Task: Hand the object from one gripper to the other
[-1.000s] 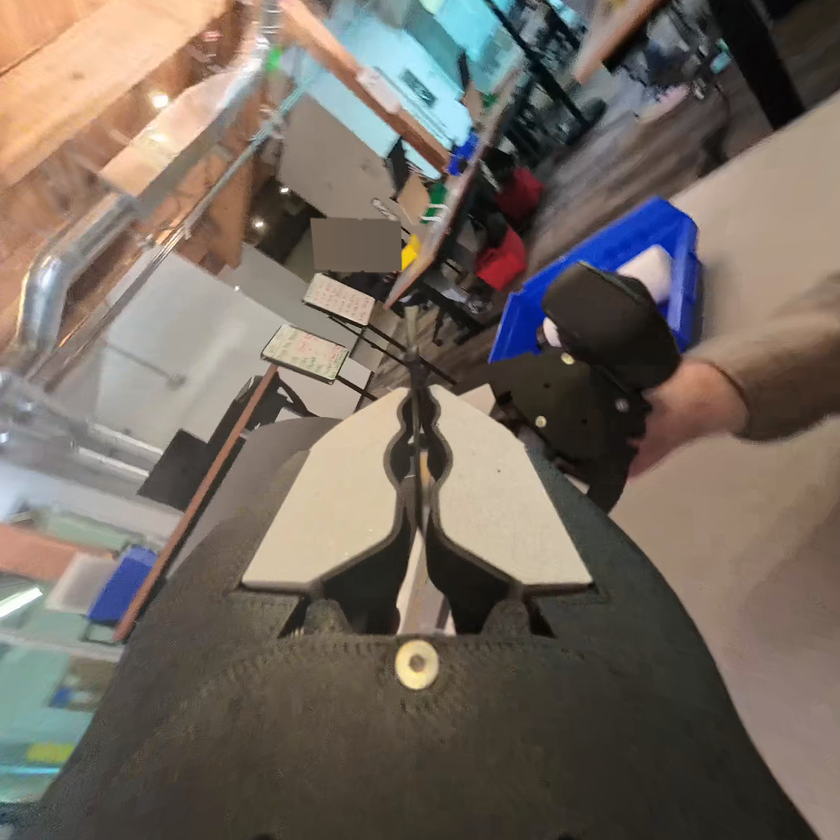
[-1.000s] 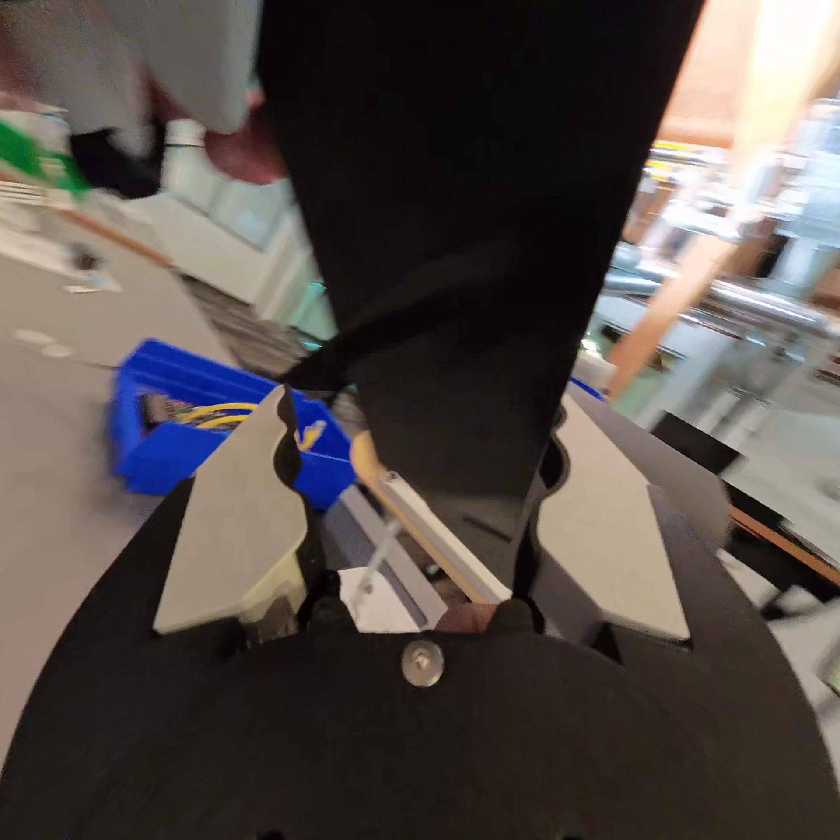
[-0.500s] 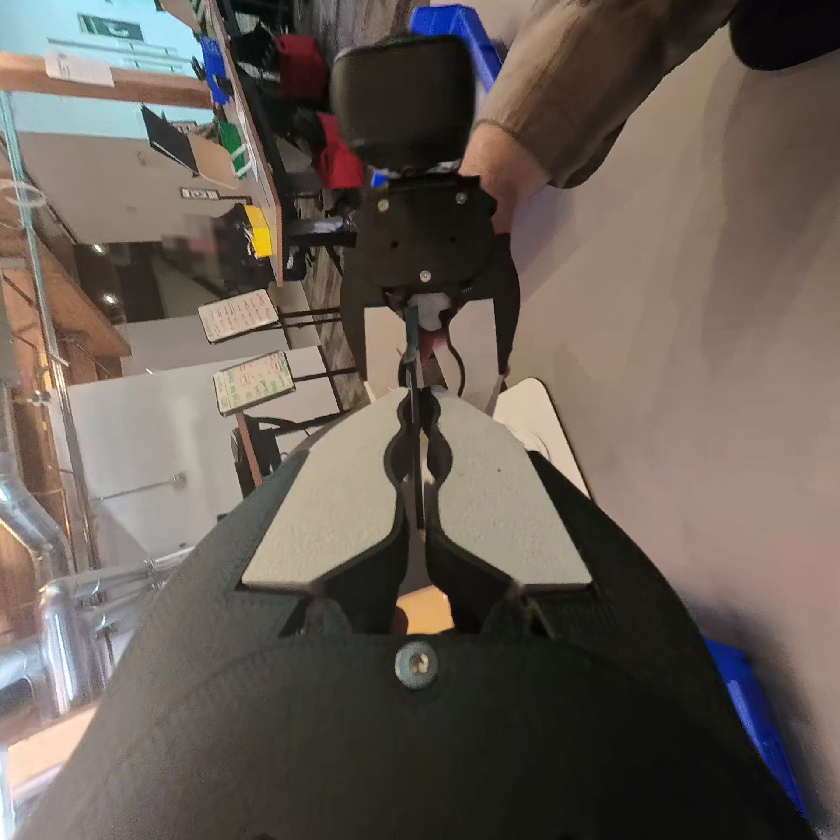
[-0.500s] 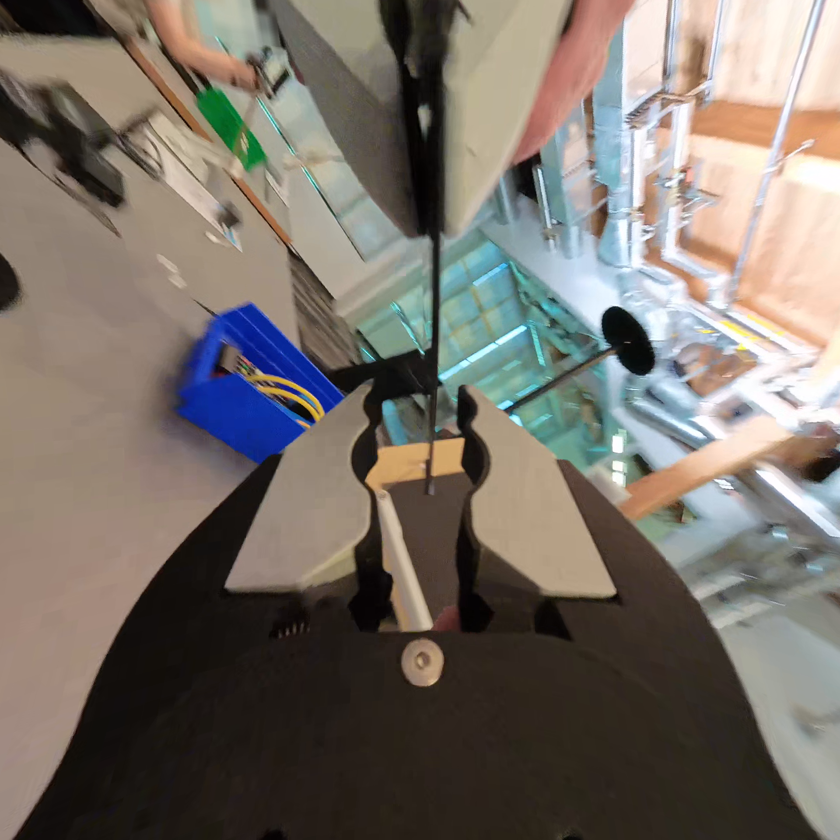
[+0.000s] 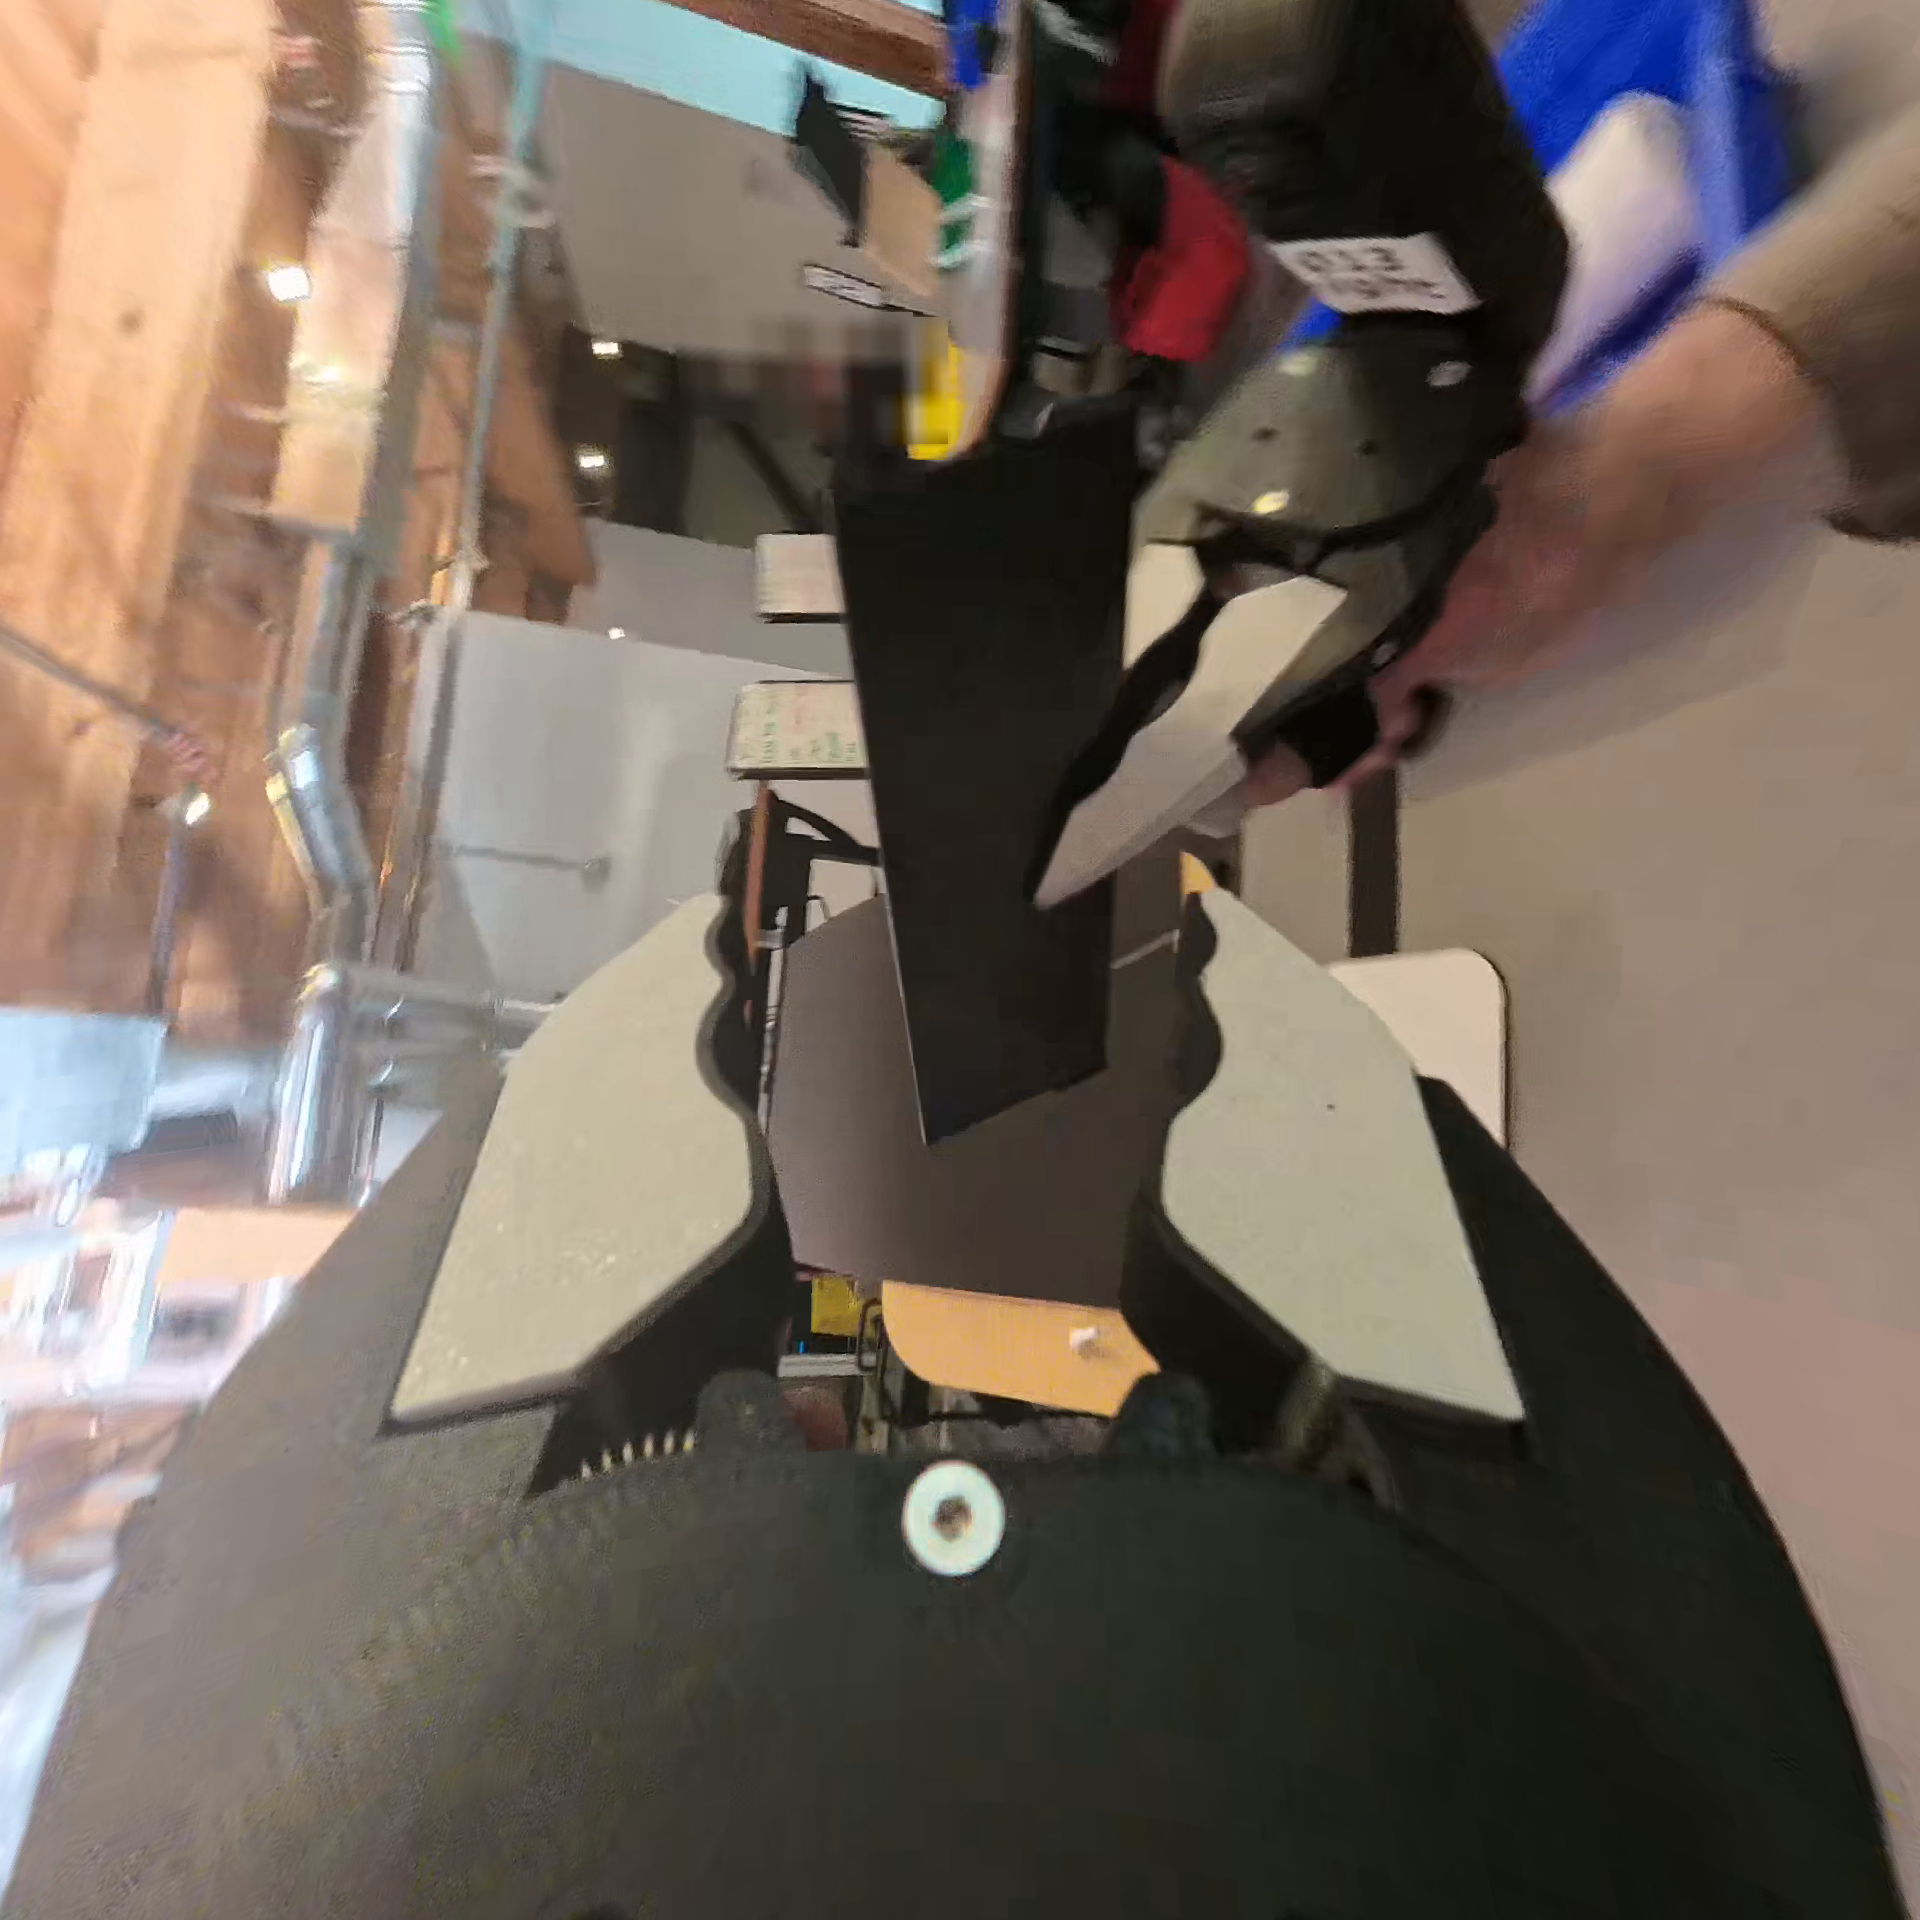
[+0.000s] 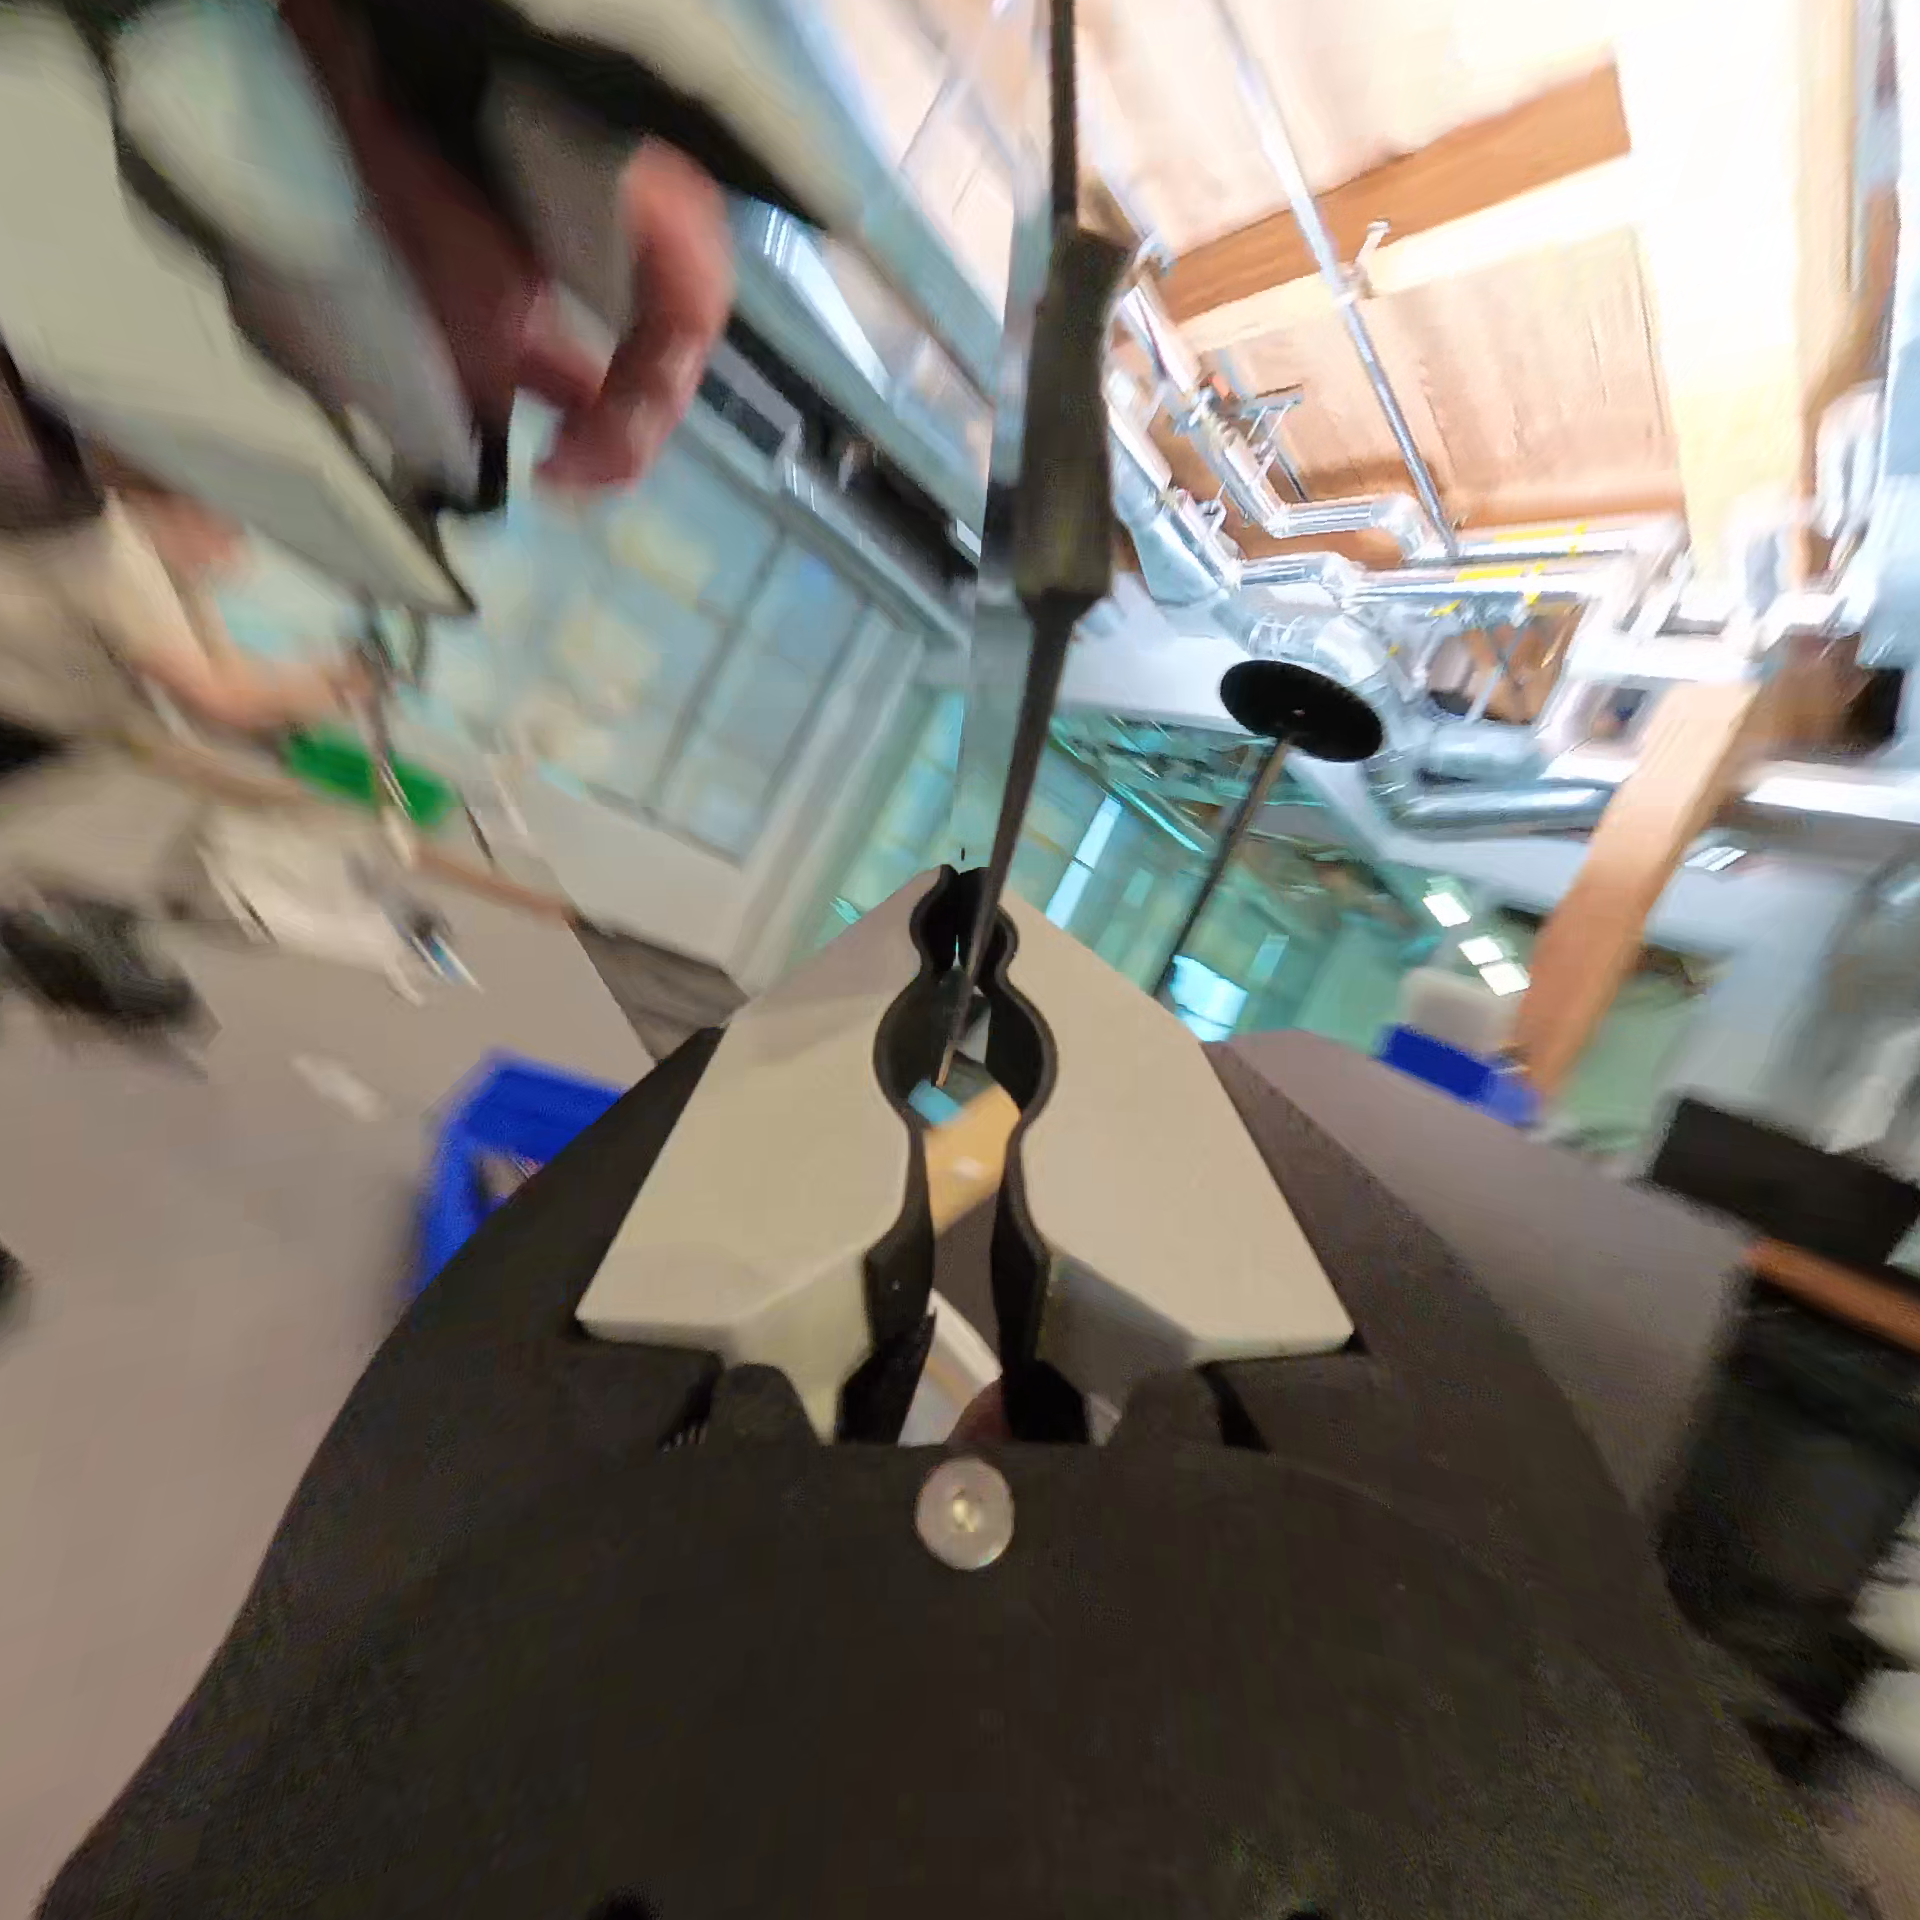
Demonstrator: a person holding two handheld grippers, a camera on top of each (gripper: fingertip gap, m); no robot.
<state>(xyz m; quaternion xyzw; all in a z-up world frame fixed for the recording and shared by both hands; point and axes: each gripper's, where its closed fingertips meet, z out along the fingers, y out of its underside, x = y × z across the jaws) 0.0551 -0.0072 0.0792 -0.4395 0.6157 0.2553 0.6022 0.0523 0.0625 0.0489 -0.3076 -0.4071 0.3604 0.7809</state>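
Note:
A thin flat black sheet (image 5: 987, 727) hangs between my two grippers. My left gripper (image 5: 956, 914) is open, its grey fingers spread wide on either side of the sheet's lower end without touching it. My right gripper (image 5: 1049, 883) shows beyond it, coming in from the upper right and pinching the sheet; its far finger is hidden behind the sheet. In the right wrist view the right gripper (image 6: 961, 904) is shut on the sheet (image 6: 1003, 821), seen edge-on as a thin dark line. The left gripper (image 6: 260, 364) is a blur at upper left.
A grey table (image 5: 1662, 1039) lies to the right with a blue bin (image 5: 1683, 135) at its far end. Another blue bin (image 6: 488, 1143) sits on the table in the right wrist view. A person's hand (image 5: 1610, 540) holds the right gripper. Shelves and pipes fill the background.
My left gripper has opened and let go of the black sheet. My right gripper has closed on it. Both views have swung and are blurred.

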